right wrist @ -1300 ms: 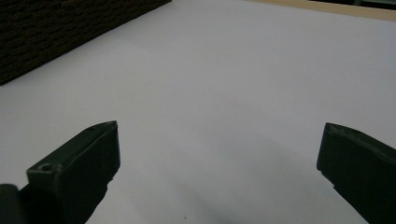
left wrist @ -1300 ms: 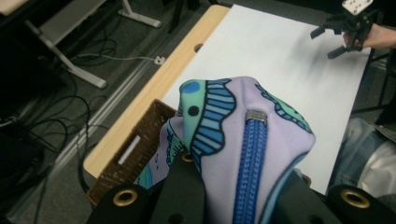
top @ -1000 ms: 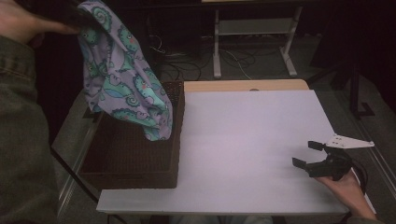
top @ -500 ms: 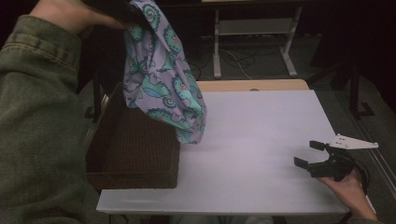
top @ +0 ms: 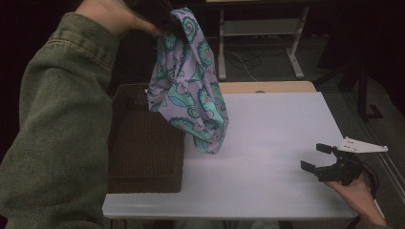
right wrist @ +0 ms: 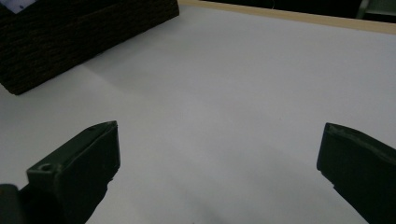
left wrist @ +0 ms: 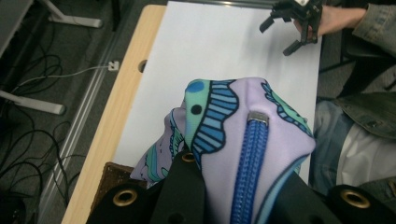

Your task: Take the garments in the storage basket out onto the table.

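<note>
Table (top: 277, 143): white top, bare across the middle and right; a pale wood strip (top: 267, 87) runs along the far edge, with a small round hole in it.

Basket (top: 143, 148): dark brown, woven, rectangular; stands on the table's left end. In the right gripper view its wall (right wrist: 70, 37) fills the upper left corner.

Pouch (top: 191, 86): lilac fabric printed with teal and blue swirls, with a blue zip (left wrist: 250, 163). It hangs in the air from the left gripper (left wrist: 233, 186), over the basket's right edge and the table just beside it; its lowest fold is near the top, contact unclear. The jaws are clamped on the fabric either side of the zip.

Right gripper (top: 317, 157): low at the table's right near corner, held in a hand (top: 356, 193), jaws spread wide with nothing between them; grey plate (top: 363, 145) on top.

Room: dark floor beyond the table, loose cables (left wrist: 42, 79), white frame legs (top: 296, 47) of another table.

Hard to make out: the left gripper in the high view is lost in shadow above the pouch, behind a hand (top: 114, 14) and a green sleeve (top: 57, 133) that cover the basket's left side. The pouch's lower half is hidden in the left gripper view.
</note>
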The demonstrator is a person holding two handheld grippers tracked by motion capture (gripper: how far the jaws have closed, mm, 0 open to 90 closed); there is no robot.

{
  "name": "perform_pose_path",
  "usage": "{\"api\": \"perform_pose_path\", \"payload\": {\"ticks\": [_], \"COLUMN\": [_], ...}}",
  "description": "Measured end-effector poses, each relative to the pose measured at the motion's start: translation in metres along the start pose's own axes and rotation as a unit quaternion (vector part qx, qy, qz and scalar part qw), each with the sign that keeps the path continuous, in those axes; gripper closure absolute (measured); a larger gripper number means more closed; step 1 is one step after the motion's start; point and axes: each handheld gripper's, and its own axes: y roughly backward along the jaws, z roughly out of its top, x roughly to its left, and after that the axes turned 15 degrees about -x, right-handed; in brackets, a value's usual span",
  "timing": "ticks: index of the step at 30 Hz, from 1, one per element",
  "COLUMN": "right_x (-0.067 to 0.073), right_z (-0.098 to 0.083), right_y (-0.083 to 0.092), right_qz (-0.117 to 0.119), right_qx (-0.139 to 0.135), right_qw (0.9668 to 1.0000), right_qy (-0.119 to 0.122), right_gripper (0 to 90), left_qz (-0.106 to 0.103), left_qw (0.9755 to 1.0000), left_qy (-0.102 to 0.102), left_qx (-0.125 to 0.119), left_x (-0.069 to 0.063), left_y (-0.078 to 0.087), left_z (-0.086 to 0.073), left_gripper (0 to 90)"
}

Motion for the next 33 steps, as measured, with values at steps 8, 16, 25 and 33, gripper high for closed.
{"api": "perform_pose_path", "payload": {"ticks": [8, 16, 25, 33], "right_x": [0.000, 0.001, 0.000, 0.000], "right_z": [0.000, 0.001, 0.001, 0.001], "right_y": [0.000, 0.000, 0.000, 0.000], "right_qz": [0.002, 0.004, 0.005, 0.006], "right_qx": [-0.002, -0.002, -0.001, 0.000], "right_qw": [1.0000, 1.0000, 1.0000, 1.0000], "right_qy": [0.000, 0.002, 0.003, 0.003], "right_gripper": [0.0, 0.0, 0.0, 0.0], "left_qz": [-0.014, -0.024, -0.037, -0.044], "left_qw": [0.9996, 0.9989, 0.9975, 0.9966], "left_qy": [-0.007, -0.013, -0.020, -0.017], "left_qx": [0.022, 0.039, 0.057, 0.067], "left_x": [-0.003, -0.005, -0.004, -0.004], "left_y": [-0.024, -0.042, -0.067, -0.088], "left_z": [0.010, 0.015, 0.017, 0.017], "left_gripper": [86.2, 86.3, 86.2, 86.2]}}
